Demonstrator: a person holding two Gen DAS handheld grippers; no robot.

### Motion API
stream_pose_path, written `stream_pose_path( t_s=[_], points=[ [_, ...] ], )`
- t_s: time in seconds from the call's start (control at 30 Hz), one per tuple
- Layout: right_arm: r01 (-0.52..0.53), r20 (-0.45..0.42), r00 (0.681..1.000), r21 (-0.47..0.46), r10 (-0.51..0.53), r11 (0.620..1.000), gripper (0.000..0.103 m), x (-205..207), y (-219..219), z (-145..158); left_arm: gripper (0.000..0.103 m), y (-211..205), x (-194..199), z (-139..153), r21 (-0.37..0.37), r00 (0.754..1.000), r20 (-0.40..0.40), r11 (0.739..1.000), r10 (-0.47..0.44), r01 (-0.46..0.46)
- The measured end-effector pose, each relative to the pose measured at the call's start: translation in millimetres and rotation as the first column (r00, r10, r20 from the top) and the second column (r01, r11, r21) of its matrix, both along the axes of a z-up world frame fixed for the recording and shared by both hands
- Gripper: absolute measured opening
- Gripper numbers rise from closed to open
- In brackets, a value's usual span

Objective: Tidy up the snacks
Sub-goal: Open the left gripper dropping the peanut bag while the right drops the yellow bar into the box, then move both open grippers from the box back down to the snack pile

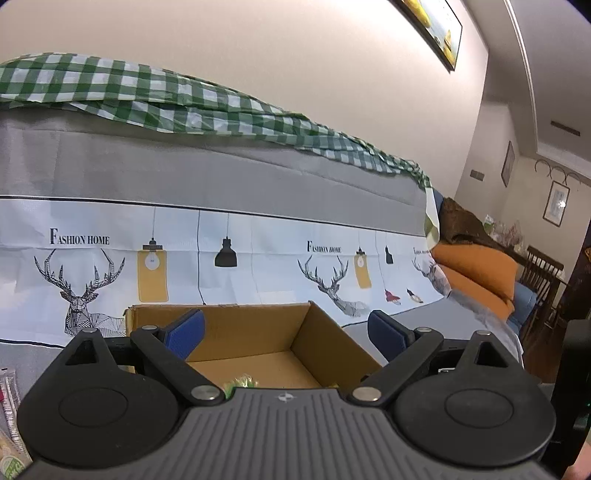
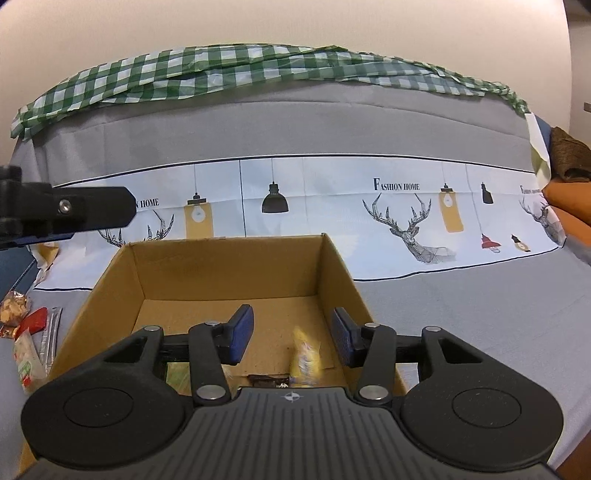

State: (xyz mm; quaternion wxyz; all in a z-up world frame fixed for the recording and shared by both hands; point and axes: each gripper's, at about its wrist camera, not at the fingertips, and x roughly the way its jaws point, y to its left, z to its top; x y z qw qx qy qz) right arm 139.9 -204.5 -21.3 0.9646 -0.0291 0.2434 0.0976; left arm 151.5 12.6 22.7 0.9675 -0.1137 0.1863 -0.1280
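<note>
A plain cream wall [image 1: 295,55] rises behind a sofa draped in grey cloth printed with deer and hanging lamps [image 2: 295,125]; a green-and-white checked cloth [image 1: 147,99] lies along its back. A dark-framed picture [image 1: 436,29] hangs above, an orange cushion [image 1: 476,269] sits beside, and dark wooden chairs [image 1: 543,273] stand beyond

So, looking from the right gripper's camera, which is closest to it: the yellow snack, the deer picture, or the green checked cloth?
From the right gripper:
1. Yellow snack, blurred, in the box just below and between its fingers.
2. Deer picture, on the cover behind the box, to the right.
3. Green checked cloth, farthest, draped along the top.
</note>
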Motion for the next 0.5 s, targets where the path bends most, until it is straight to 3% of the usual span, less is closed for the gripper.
stream_pose_path(
  t_s=[0.1, 0.27, 0.37, 0.5],
  points=[
    [-0.001, 0.003, 1.0, -0.001, 0.001, 1.0, 0.049, -0.3, 1.8, 0.5, 0.091, 2.8, -3.2, 0.2, -0.003, 1.0, 0.017, 1.0, 0.004, -0.004],
    [-0.004, 0.014, 1.0, -0.002, 0.004, 1.0, 0.049, -3.5, 6.2, 0.9, 0.058, 8.4, -6.2, -2.3, -0.011, 1.0, 0.0, 1.0, -0.022, 0.022],
    [0.0, 0.027, 1.0, 0.003, -0.001, 1.0, 0.049, -6.3, 8.4, 2.0, 0.048, 13.4, -13.4, -3.1, 0.004, 1.0, -0.004, 1.0, -0.024, 0.024],
    [0.016, 0.034, 0.999, 0.029, -0.017, 0.999, 0.048, -9.3, 9.6, 3.4, 0.043, 26.1, -29.5, 0.1, 0.023, 1.0, -0.015, 0.999, -0.027, 0.027]
  ],
)
